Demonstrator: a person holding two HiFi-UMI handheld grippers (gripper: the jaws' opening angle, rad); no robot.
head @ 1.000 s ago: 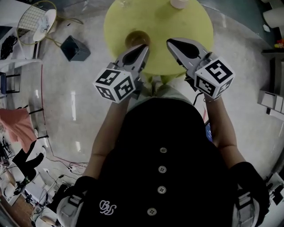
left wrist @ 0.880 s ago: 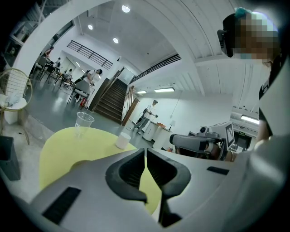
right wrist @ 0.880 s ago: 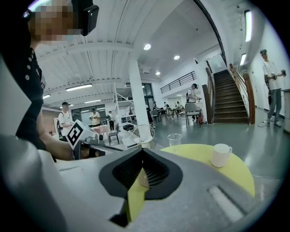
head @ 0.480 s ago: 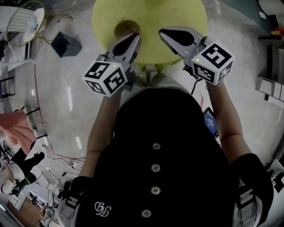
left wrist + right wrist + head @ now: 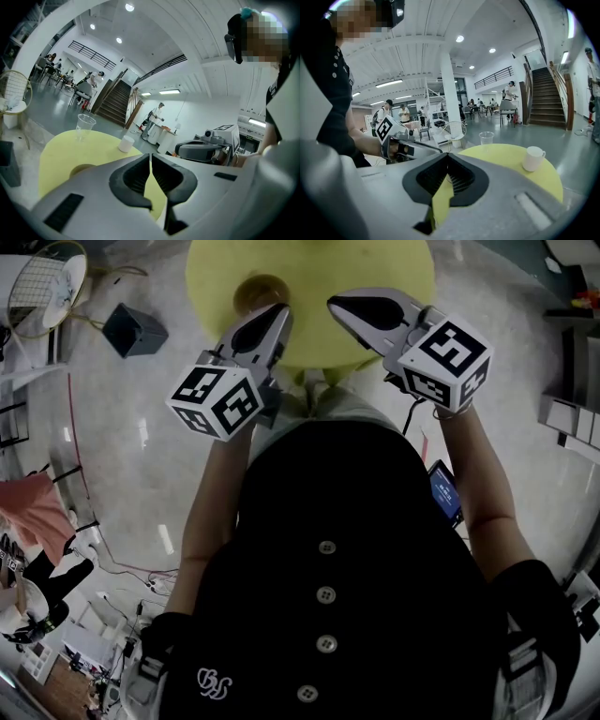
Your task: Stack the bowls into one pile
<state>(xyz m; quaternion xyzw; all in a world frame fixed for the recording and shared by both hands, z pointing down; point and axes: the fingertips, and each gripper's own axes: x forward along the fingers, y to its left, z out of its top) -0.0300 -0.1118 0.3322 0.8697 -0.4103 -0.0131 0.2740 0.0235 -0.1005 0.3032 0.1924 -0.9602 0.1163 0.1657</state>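
Note:
A brownish bowl (image 5: 260,292) sits near the front left edge of the round yellow table (image 5: 375,277); I cannot tell whether it is one bowl or a pile. Its rim peeks over my left gripper's body as a bowl edge (image 5: 82,169) in the left gripper view. My left gripper (image 5: 278,308) hovers just right of the bowl, jaws shut and empty. My right gripper (image 5: 335,304) is over the table's front edge, also shut and empty. Each gripper shows in the other's view: the right gripper (image 5: 201,150) and the left gripper (image 5: 401,140).
At the far side of the table stand a clear plastic cup (image 5: 486,138) and a white mug (image 5: 533,158). On the floor to the left are a dark box (image 5: 134,330) and a wire chair (image 5: 42,282). Several people stand in the hall behind.
In the head view the table, bowl and both grippers sit a little higher and further left than before. The right gripper has turned slightly. Both stay shut.

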